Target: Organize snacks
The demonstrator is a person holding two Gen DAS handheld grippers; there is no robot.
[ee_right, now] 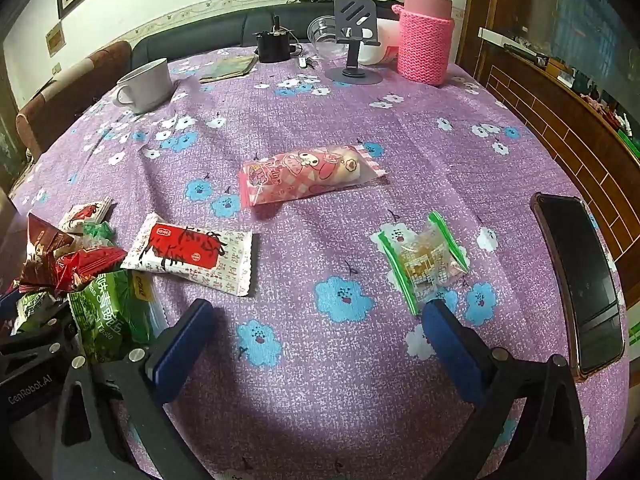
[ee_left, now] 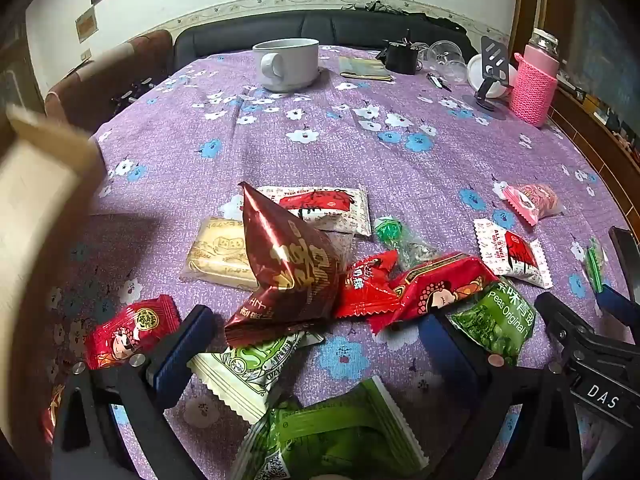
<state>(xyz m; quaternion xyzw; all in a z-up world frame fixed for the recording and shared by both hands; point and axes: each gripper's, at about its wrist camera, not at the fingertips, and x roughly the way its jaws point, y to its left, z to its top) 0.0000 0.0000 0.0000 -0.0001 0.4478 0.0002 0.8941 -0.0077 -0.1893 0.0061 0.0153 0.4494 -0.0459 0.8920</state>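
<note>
Purple floral tablecloth (ee_right: pixel 328 120), scattered snack packets (ee_left: pixel 288 268), both grippers gaping, empty.

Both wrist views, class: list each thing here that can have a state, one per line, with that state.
Left gripper: open, holding nothing.
Right gripper: open, holding nothing.
Mug: upright.
Pink bottle: upright, lid on.
Phone: lying flat, screen dark.
Pink snack pack: sealed, lying apart from the pile.
Brown foil pack: sealed, propped on the pile.
Cardboard box: flap open.
</note>
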